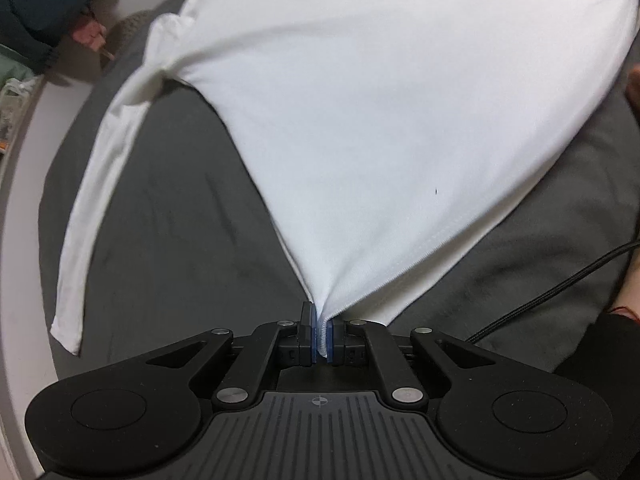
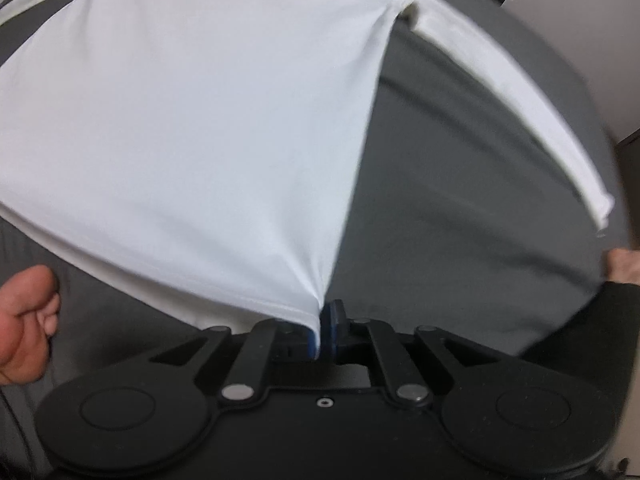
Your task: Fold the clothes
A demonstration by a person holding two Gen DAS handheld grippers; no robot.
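The shirt (image 1: 360, 100) is white and long-sleeved, spread over a grey bed (image 1: 160, 220), and it is held by its two bottom corners, which looks like the start of a fold: with both hem corners pinched, the lower half can be carried up toward the shoulders in one sheet.

The left hand-held gripper (image 1: 321, 336) is closed on one hem corner, the cloth bunched thin between its blue pads and fanning out toward 12 o'clock. One sleeve (image 1: 100, 168) trails from the shoulder down toward 8 o'clock, lying flat on the bed, apart from the body.

The right hand-held gripper (image 2: 320, 334) is likewise clamped on the other hem corner; the body of the shirt (image 2: 192, 120) stretches away toward 11 o'clock, taut enough to show pull lines at the pinch. The other sleeve (image 2: 520, 112) runs off toward 3 o'clock.

Both grippers point steeply down at the bed, low and close over the hem. The picture is blurred at the right. A hand (image 2: 24, 328) shows at 9 o'clock in the right view, and a cable (image 1: 552, 292) crosses the bed at 3 o'clock in the left view.
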